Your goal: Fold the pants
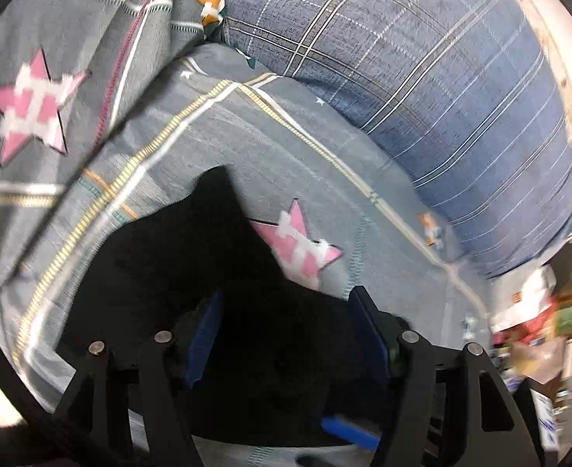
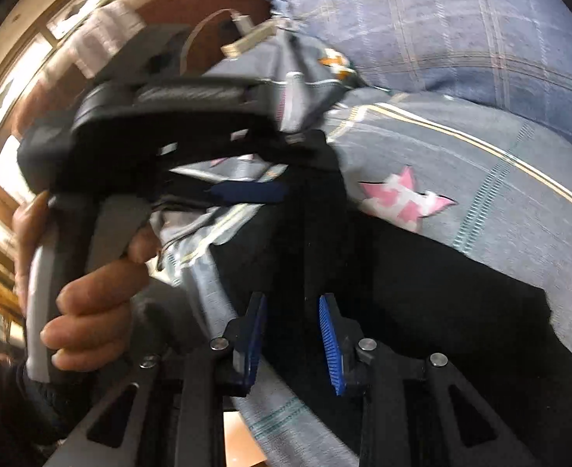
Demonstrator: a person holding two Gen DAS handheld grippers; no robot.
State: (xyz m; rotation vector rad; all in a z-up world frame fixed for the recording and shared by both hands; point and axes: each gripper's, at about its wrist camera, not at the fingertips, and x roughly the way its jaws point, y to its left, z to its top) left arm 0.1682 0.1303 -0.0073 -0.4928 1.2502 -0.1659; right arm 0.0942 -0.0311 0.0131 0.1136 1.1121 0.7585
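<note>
Black pants (image 1: 192, 257) lie crumpled on a grey bedspread (image 1: 324, 163) printed with pink stars. In the left wrist view my left gripper (image 1: 287, 338) stands wide open low over the dark cloth, and its blue pads do not press on it. In the right wrist view the pants (image 2: 441, 292) stretch from the middle to the lower right. My right gripper (image 2: 292, 336) hovers over a raised ridge of the fabric, jaws narrowly apart with cloth between them. I see no pad squeezing it. A hand (image 2: 91, 299) holds the left gripper at the left; one of its blue fingers (image 2: 247, 192) shows.
A blue plaid pillow (image 1: 441, 97) rests against the head of the bed, behind the pants. A loose fold of the bedspread (image 1: 52, 78) rises at the left. A white charger and cable (image 2: 247, 39) lie near the brown headboard (image 2: 192, 11). Clutter (image 1: 527, 311) sits beyond the bed's right edge.
</note>
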